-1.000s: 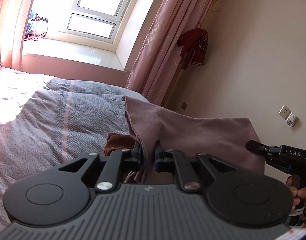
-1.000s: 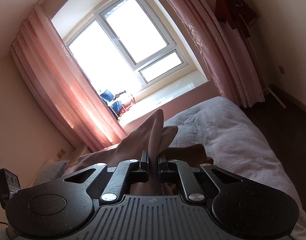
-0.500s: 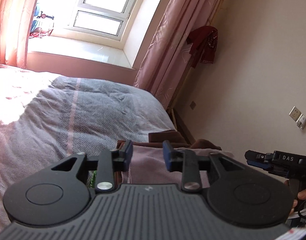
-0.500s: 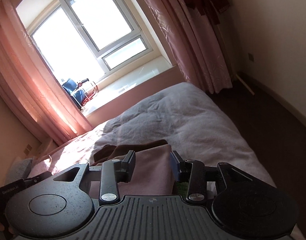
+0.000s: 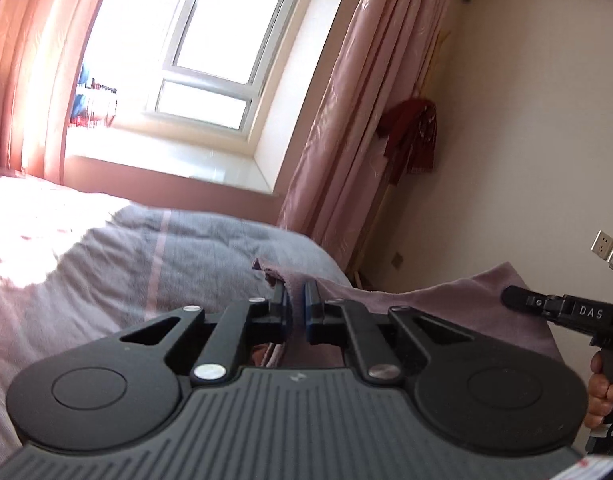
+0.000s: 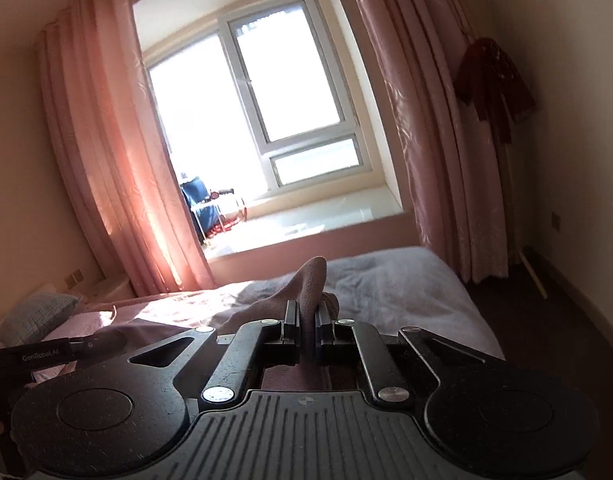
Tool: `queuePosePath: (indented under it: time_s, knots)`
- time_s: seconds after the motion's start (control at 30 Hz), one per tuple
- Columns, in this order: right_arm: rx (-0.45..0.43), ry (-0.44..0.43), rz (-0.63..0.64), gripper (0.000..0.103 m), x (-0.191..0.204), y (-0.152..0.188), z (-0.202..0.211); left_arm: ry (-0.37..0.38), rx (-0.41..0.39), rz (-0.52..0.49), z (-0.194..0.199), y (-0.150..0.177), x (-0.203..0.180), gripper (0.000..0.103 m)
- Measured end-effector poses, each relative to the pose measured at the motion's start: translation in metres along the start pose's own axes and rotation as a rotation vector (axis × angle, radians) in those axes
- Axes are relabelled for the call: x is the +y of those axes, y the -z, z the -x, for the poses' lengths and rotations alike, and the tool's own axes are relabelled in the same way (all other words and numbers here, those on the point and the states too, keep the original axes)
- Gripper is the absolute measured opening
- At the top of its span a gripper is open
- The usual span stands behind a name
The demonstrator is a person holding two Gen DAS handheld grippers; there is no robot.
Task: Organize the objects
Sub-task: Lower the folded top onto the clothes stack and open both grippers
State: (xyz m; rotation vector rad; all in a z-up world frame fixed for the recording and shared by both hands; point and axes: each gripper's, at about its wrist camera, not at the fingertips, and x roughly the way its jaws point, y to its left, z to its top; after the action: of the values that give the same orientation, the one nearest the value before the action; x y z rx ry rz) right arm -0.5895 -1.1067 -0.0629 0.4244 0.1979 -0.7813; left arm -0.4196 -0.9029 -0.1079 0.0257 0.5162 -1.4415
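- Both grippers have just closed again on the mauve cloth point(image 5: 446, 300): half a second ago their jaws stood apart with the cloth lying slack on the bed point(image 5: 186, 248).
- Left gripper point(image 5: 294, 308) pinches one upper edge; right gripper point(image 6: 305, 322) is clamped on another bunched corner.
- Between them the cloth hangs above the bed, so I judge a fresh fold is starting.
- Soft, matte knit fabric, limp and drapey; the grey herringbone quilt beneath looks thick and rumpled.

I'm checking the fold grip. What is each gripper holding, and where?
Both hold the mauve cloth: the left gripper pinches its left top edge, the right gripper a bunched upper edge.
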Motion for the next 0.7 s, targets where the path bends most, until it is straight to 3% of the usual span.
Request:
queuePosePath:
  time_s: [0.03,0.13,0.17,0.2,0.23,0.27,0.37,0.47,0.53,0.6,0.7]
  knots:
    - [0.051,0.035,-0.008,0.003,-0.002,0.002,-0.011,-0.023,0.012,-0.028,-0.003,0.001,-0.004,0.005]
    - [0.223,0.113,-0.020,0.007,-0.015,0.022,-0.043,-0.083,0.151,-0.042,-0.030,0.011,-0.003,0.008]
    - [0.266,0.140,-0.019,0.021,-0.017,0.026,-0.048,-0.103,0.181,-0.038,-0.036,0.014,0.000,0.018]
    - [0.269,0.174,-0.011,0.030,-0.016,0.027,-0.047,-0.119,0.210,-0.031,-0.040,0.018,0.003,0.023]
    - [0.253,0.205,-0.007,0.046,-0.016,0.025,-0.042,-0.131,0.215,-0.021,-0.040,0.019,0.007,0.030]
    - [0.241,0.228,-0.005,0.050,-0.014,0.022,-0.037,-0.135,0.214,-0.015,-0.037,0.018,0.009,0.034]
    - [0.187,0.312,0.035,0.049,-0.004,0.006,-0.012,-0.165,0.199,0.015,-0.028,0.007,0.011,0.035]
    - [0.128,0.198,0.125,0.049,0.027,-0.006,0.001,-0.203,0.114,0.018,-0.013,-0.012,0.003,0.030]
    - [0.149,0.116,0.169,0.047,0.044,0.000,-0.006,-0.151,0.091,-0.004,-0.009,-0.021,-0.009,0.030]
    - [0.201,0.114,0.209,0.044,0.053,0.014,-0.027,-0.085,0.144,-0.068,-0.018,-0.016,-0.027,0.030]
    - [0.284,0.189,0.187,0.044,0.040,0.041,-0.051,-0.109,0.260,-0.202,-0.047,0.012,-0.041,0.030]
